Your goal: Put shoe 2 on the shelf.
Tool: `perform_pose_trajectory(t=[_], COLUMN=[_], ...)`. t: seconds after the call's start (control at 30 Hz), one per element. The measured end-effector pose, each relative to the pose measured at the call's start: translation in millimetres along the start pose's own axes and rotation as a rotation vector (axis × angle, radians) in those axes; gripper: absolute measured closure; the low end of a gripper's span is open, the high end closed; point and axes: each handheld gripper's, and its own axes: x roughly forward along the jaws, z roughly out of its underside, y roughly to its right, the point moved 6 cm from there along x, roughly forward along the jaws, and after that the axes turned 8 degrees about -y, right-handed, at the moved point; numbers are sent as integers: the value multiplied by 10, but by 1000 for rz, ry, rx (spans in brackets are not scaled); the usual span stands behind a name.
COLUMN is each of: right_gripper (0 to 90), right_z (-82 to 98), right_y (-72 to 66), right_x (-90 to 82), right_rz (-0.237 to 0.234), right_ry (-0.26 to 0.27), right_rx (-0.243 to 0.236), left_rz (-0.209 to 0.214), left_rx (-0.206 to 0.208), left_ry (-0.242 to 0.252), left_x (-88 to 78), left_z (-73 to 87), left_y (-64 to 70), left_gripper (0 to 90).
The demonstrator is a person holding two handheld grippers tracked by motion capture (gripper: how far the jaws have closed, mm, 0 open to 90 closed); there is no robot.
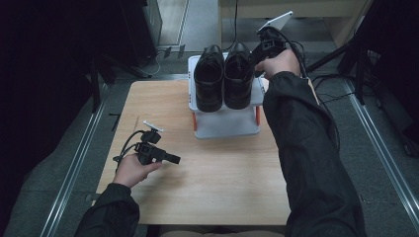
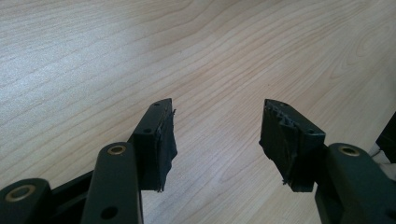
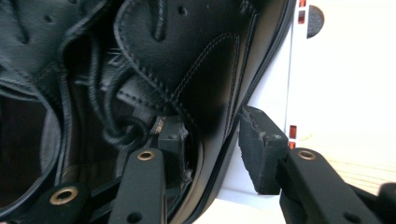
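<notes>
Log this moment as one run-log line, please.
right gripper: open, one jaw inside right shoe, other outside | left gripper: open, empty over table | both shoes on white rack

light wood table (image 1: pixel 207 192), grey floor (image 1: pixel 49 168), dim room

The right gripper (image 3: pixel 212 135) has its jaws around the side wall of a black leather shoe (image 3: pixel 187 60). One jaw is inside the shoe near the laces (image 3: pixel 109 116), the other outside, clear of the leather. Behind stands a white rack (image 3: pixel 345 74).
</notes>
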Motion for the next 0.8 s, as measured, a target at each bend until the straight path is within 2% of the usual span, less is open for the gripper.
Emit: perform_pose_trajectory(t=[0.13,0.27,0.47,0.8], right_gripper=[635,623,623,623], right_z=[40,106,228,434], right_y=[5,38,114,421], right_x=[-141,-219,-316,-194], right_rz=[-11,-12,-37,-65], right_ry=[13,19,23,13], right_rx=[-6,-44,-55,-45], left_rz=[-4,-1,-5,-4], left_rx=[1,-3,-5,-14], left_ry=[-3,-4,-14,-13], left_x=[7,14,32,41], left_z=[-3,-17,-33,-60], left_y=[-12,-16,-13,-30], left_gripper=[441,441,441,440])
